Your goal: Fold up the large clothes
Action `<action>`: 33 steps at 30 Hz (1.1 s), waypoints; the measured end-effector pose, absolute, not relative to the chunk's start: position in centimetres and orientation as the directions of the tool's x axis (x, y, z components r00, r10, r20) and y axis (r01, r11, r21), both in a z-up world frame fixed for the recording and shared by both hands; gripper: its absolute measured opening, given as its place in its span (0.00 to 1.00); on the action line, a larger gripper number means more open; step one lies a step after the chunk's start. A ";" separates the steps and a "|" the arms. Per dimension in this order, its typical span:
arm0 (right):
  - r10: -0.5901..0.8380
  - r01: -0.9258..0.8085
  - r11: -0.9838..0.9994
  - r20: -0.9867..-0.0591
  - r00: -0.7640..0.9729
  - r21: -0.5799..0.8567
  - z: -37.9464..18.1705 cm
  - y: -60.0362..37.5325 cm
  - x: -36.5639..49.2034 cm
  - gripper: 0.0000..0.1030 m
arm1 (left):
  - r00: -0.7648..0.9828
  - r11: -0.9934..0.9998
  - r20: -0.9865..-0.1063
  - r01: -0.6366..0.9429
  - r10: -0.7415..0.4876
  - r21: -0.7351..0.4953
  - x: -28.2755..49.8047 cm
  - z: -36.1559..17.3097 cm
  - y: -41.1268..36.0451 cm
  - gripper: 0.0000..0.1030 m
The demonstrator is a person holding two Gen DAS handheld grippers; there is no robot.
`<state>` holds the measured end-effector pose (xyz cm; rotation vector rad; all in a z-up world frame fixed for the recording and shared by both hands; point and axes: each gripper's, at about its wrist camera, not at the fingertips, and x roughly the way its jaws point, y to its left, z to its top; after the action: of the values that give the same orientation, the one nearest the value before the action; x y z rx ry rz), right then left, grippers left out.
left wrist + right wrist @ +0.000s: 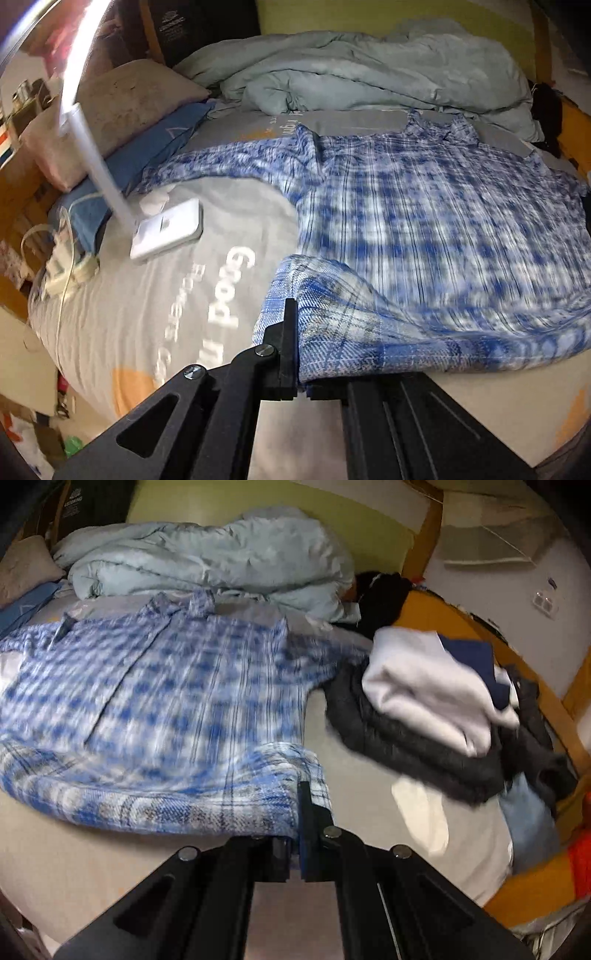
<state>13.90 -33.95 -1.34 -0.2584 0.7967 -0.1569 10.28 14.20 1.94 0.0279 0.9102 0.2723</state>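
A blue and white plaid shirt [424,206] lies spread on the bed, collar toward the far side. My left gripper [297,350] is shut on the shirt's near hem at its left corner, and the cloth is lifted off the sheet there. In the right wrist view the same plaid shirt [155,694] fills the left half. My right gripper [297,816] is shut on the hem's right corner, which curls up over the fingers. Both views are blurred by motion.
A rumpled pale blue duvet [369,70] lies at the far side. A white lamp base [168,229] with its stalk, pillows [122,110] and a cable stand on the left. Folded white and dark clothes [436,698] are piled on the right by the wooden bed frame [535,686].
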 end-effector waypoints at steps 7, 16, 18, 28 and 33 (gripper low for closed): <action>-0.229 0.043 0.963 -0.728 0.646 -0.265 -2.4 -33.9 20.7 0.02 | 0.492 0.964 -0.840 -0.236 0.229 0.125 18.2 0.6 15.6 0.03; -0.250 0.034 0.958 -0.768 0.590 -0.285 -6.0 -33.6 26.1 0.02 | 0.431 0.961 -0.866 -0.213 0.254 0.176 23.5 -4.2 15.3 0.03; -0.249 0.030 0.958 -0.775 0.581 -0.285 -6.6 -33.6 26.8 0.02 | 0.432 0.961 -0.862 -0.189 0.265 0.201 24.2 -4.8 15.0 0.03; -0.203 0.049 0.970 -0.681 0.703 -0.239 -4.7 -34.0 25.1 0.64 | 0.572 0.982 -0.808 -0.182 0.139 0.040 22.7 -1.4 17.0 0.63; -0.231 0.156 0.972 -0.587 0.776 -0.175 -1.7 -36.6 22.9 0.77 | 0.655 0.972 -0.752 -0.214 0.071 -0.095 19.9 1.6 20.0 0.78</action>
<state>22.90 -36.55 -1.71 -0.1192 0.6494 -0.2100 19.89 20.04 1.64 -0.1813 0.8420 0.1625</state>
